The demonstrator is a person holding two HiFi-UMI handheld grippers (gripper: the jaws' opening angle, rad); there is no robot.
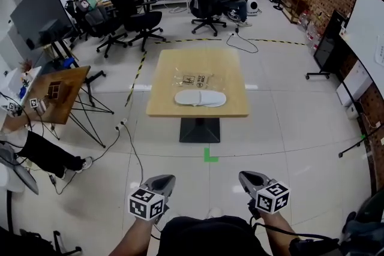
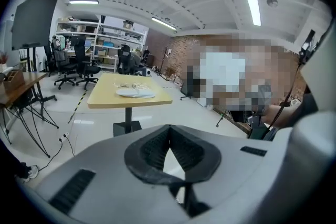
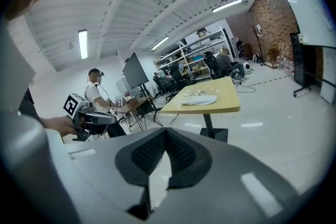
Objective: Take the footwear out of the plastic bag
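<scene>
White flat footwear (image 1: pixel 200 98) lies on the light wooden table (image 1: pixel 168 108) ahead of me, with crinkled clear plastic (image 1: pixel 194 79) just behind it; whether the plastic covers it I cannot tell. The same footwear (image 2: pixel 135 93) shows small in the left gripper view, and as footwear (image 3: pixel 200 100) in the right gripper view. My left gripper (image 1: pixel 162 180) (image 2: pixel 169 129) and right gripper (image 1: pixel 248 177) (image 3: pixel 165 134) hang low near my body, far short of the table. Both have their ribbed pads closed together with nothing between them.
A dark pedestal base (image 1: pixel 200 129) stands under the table, with a green floor mark (image 1: pixel 209 156) in front. A wooden side table (image 1: pixel 57 93), cables (image 1: pixel 129 147) and a seated person's leg (image 1: pixel 45 156) are at left. Office chairs (image 1: pixel 141 18) and shelves stand behind; a whiteboard (image 1: pixel 366 27) is at right.
</scene>
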